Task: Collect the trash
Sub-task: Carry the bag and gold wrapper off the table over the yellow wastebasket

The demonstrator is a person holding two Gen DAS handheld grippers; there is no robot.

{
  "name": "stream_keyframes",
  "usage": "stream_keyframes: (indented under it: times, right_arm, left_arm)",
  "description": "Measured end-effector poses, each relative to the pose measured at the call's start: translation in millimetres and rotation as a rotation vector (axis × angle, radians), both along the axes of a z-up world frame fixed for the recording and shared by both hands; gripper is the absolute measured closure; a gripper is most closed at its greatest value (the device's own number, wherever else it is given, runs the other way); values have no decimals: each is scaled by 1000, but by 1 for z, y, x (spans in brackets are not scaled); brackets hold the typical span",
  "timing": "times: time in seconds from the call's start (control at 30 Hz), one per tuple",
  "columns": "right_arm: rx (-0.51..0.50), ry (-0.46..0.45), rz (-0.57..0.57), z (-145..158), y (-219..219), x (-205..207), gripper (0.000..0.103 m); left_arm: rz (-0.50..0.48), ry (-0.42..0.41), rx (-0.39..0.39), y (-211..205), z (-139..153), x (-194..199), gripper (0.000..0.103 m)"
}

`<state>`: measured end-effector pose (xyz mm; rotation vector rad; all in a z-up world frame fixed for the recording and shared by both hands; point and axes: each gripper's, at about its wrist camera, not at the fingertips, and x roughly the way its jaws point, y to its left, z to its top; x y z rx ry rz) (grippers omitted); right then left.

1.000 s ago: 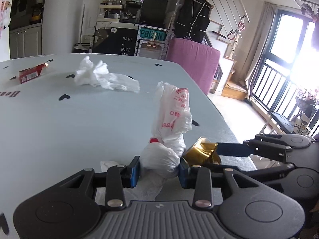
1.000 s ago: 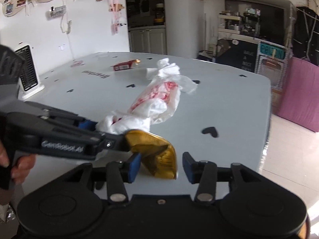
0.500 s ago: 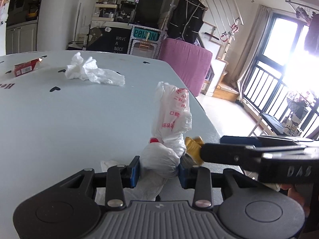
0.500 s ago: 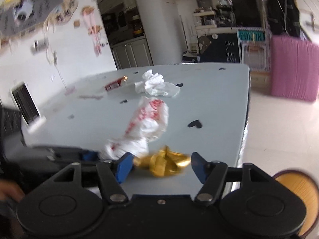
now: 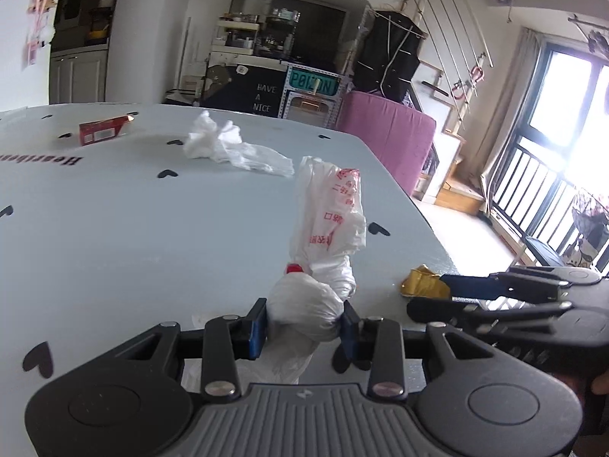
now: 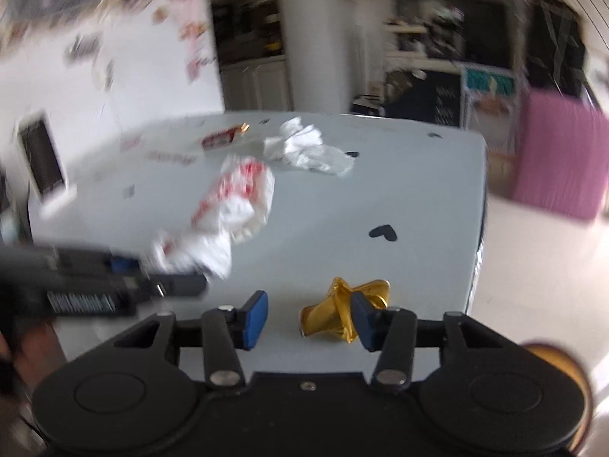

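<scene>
Two pieces of trash were in play at the near edge of the worktop (image 5: pixel 114 236). The left tongs (image 5: pixel 302 321) were clenched on the twisted neck of a white bag (image 5: pixel 327 224) printed in red, its upper part standing up above the pads while the lower tail hung toward the worktop. The bag looked thin, soft and very light; it would crumple and slide through a loose grip, so the bunched knot between the pads seemed the right place to hold it, where the film was thickest.

The wrapper (image 6: pixel 344 314), a crinkled gold foil scrap, lay on the worktop close to the right-hand edge. The right tongs (image 6: pixel 308 320) were closing around it, one pad already against its right side and the other still clear of it, so it was not yet pinched. Foil like that probably weighed almost nothing and would flatten or skid if nudged; the raised central fold appeared the best spot to catch, rather than the flat lower flaps.

Farther back lay a crumpled tissue (image 5: pixel 228 148) and a red box (image 5: pixel 102 131), both untouched. The tissue would likely compress to nothing; the box looked stiffer and easier to grip across its narrow sides.
</scene>
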<state>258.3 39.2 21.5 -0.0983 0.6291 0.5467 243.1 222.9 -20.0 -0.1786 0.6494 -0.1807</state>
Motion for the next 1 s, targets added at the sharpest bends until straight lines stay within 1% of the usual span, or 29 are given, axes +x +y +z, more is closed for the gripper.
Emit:
stream_keyframes:
  times: [0.1, 0.13, 0.17, 0.2, 0.23, 0.3, 0.47, 0.67, 1.0]
  right_arm:
    - [-91, -32, 14, -6, 10, 0, 60]
    - [-110, -43, 7, -7, 12, 0, 63]
    - [-128, -54, -1, -9, 14, -1, 68]
    - [-140, -63, -6, -10, 15, -1, 70]
    - [-149, -71, -10, -10, 15, -2, 77]
    - [-157, -77, -15, -10, 14, -3, 78]
    - [-117, -60, -25, -2, 6, -4, 79]
    - [-32, -41, -42, 19, -10, -11, 79]
    - [66, -47, -97, 48, -53, -35, 79]
  left_arm:
    - [3, -1, -10, 3, -1, -1, 64]
    - [3, 0, -12, 4, -2, 0, 64]
    - [1, 0, -13, 4, -2, 1, 64]
    - [0, 0, -14, 3, -2, 1, 64]
    - [-1, 1, -15, 3, -2, 0, 64]
    - [2, -2, -16, 1, -3, -1, 64]
    - [19, -3, -10, -6, 3, -2, 64]
    - [34, -30, 0, -22, 18, -12, 64]
    - [41, -69, 8, -63, 42, -30, 64]
